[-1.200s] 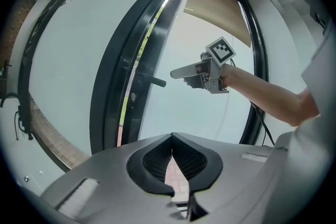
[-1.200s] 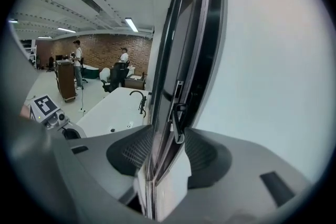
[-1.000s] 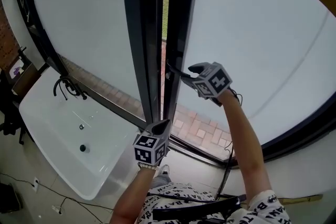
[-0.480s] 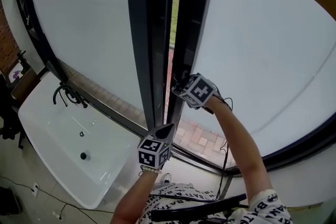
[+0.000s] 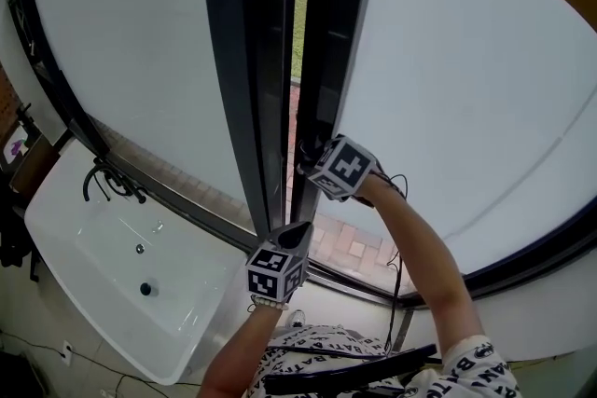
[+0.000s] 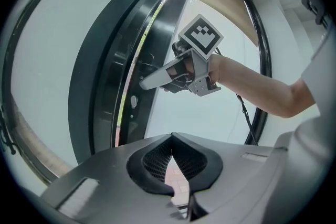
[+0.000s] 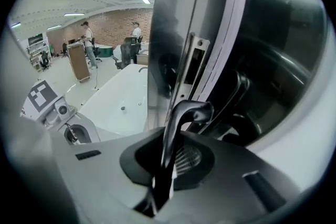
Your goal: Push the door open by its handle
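Below the handle and nearer the body, the left gripper hangs idle, jaws together on nothing. The right gripper, forearm stretched up and forward, has its jaws clamped on that dark lever at the edge of the door; it looks rigid and slick, so a hold near its bend seems best. Beyond the handle the tall glazed door, probably heavy, stands slightly ajar.
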A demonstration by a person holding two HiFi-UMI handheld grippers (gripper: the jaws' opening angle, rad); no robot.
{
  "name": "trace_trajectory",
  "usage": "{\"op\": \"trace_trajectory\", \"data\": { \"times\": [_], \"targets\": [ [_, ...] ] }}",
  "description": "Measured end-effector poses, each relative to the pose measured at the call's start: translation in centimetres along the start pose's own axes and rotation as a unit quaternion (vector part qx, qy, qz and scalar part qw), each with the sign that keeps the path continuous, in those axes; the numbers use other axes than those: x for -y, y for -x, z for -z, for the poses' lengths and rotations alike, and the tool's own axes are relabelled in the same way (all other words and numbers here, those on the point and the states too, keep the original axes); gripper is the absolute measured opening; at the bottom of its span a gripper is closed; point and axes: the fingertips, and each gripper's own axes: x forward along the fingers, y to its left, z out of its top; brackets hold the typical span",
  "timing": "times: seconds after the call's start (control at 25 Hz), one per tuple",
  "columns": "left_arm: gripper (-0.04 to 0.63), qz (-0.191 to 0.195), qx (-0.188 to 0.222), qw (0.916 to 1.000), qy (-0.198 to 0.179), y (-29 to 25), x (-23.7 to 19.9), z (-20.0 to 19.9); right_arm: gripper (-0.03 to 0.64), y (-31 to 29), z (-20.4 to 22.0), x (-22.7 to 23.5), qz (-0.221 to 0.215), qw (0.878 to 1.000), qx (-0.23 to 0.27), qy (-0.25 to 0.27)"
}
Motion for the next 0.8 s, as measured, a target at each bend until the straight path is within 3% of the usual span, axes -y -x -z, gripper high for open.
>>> {"op": "trace_trajectory", "data": {
  "times": [0.8],
  "targets": [
    [-0.017,0.038,-0.023,0.999,-0.001,-2.9,-0.2,1.3,0.012,-1.5,-0.2,3.4,-0.006,0.998,0.035,-0.042]
  ]
}}
